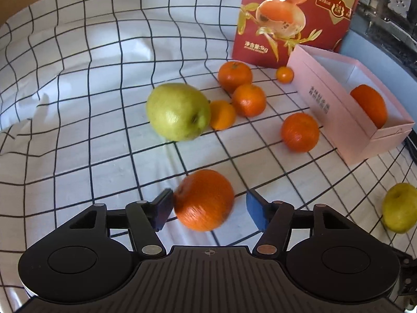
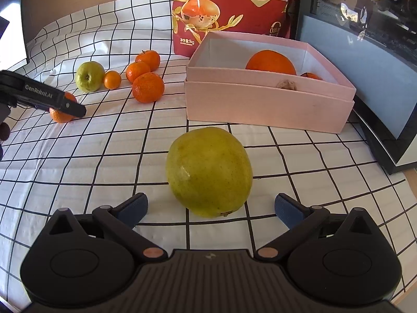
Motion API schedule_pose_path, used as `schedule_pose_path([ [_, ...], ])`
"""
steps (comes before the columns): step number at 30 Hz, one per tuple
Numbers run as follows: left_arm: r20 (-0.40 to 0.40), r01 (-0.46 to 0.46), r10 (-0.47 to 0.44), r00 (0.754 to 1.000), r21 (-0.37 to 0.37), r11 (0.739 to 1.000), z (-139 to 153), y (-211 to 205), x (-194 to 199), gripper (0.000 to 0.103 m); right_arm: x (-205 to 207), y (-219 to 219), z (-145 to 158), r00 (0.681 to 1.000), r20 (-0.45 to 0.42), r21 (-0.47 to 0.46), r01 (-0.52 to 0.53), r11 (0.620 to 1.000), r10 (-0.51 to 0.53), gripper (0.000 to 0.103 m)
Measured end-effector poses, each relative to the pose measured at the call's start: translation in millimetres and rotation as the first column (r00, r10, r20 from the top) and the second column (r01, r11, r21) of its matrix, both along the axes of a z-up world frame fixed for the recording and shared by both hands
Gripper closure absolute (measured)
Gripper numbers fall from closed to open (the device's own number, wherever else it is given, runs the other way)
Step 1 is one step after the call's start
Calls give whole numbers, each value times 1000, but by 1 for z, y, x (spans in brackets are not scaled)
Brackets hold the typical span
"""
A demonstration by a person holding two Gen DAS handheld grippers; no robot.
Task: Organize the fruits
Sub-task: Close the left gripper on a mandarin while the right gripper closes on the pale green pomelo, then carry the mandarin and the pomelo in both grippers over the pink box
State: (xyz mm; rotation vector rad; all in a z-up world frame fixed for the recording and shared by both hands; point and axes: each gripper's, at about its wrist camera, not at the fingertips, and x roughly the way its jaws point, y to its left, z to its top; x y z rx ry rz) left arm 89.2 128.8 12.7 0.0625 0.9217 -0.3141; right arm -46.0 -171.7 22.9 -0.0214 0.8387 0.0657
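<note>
The left hand-held gripper has its two blue-padded fingers apart, with a round, dimpled orange mandarin between them on the white cloth with a black grid that covers the surface. The mandarin sits against the left pad, or very nearly, and a clear gap separates it from the right pad. Beyond this gripper and a little to its left lies a large yellow-green pear-like fruit, with a small orange citrus touching its right side. Further on, three more mandarins and a tiny kumquat-sized one are scattered towards a red printed food bag standing at the back. To the right of them is a shallow pink cardboard box with a white inside.

The right hand-held gripper is spread wide, its blue pads clear of the big yellow-green round fruit that lies just ahead of and between them on the cloth. Past that fruit and slightly right is the pink box, its tray nested in its lid, holding a large orange, a second small orange fruit and a brownish wrinkled thing I cannot identify. Behind the box stands the red bag; to the right is a dark glass-fronted case. Far to the left, the other gripper reaches in over a mandarin.
</note>
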Motion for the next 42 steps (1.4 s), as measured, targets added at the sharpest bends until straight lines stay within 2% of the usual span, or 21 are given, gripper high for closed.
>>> schedule_pose_path([
  [5, 7, -2, 3, 1000, -35, 999, 0, 0, 1, 37, -2, -2, 0, 1000, 1, -1, -30, 1000, 30, 0],
  [8, 8, 21, -21, 1000, -30, 999, 2, -4, 1, 38, -2, -3, 0, 999, -2, 0, -50, 999, 50, 0],
  [10, 7, 43, -42, 999, -37, 998, 3, -6, 1, 50, -2, -4, 1, 998, -9, 2, -67, 998, 67, 0],
  [11, 1, 50, -50, 999, -45, 998, 5, -7, -1, 49, -1, -5, 2, 997, -14, 6, -74, 997, 74, 1],
  [13, -5, 67, -67, 998, -40, 997, 7, -11, -6, 49, 0, -8, 4, 997, -18, 13, -72, 997, 72, 10],
  [16, -14, 89, -90, 996, -40, 995, 10, -18, -18, 49, 2, -13, 8, 998, -14, 19, -56, 998, 57, 11],
  [19, -35, 111, -115, 993, -92, 990, 14, -26, -37, 49, 5, -15, 13, 999, 5, 10, -51, 999, 51, 11],
  [24, -79, 147, -163, 983, -173, 974, 16, -42, -64, 49, 13, -10, 16, 994, -4, 9, -111, 994, 111, 11],
  [26, -97, 159, -178, 979, -178, 971, 16, -48, -70, 49, 16, -6, 14, 992, -18, 6, -128, 992, 128, 15],
  [29, -107, 158, -178, 978, -170, 973, 14, -52, -74, 49, 23, -5, 9, 992, -42, 26, -116, 993, 117, 27],
  [34, -124, 132, -157, 980, -188, 973, 13, -53, -77, 49, 24, -7, 11, 993, -32, 32, -111, 993, 112, 41],
  [42, -133, 133, -158, 978, -183, 974, 11, -54, -78, 49, 24, -4, 11, 990, -29, -5, -140, 990, 140, 41],
])
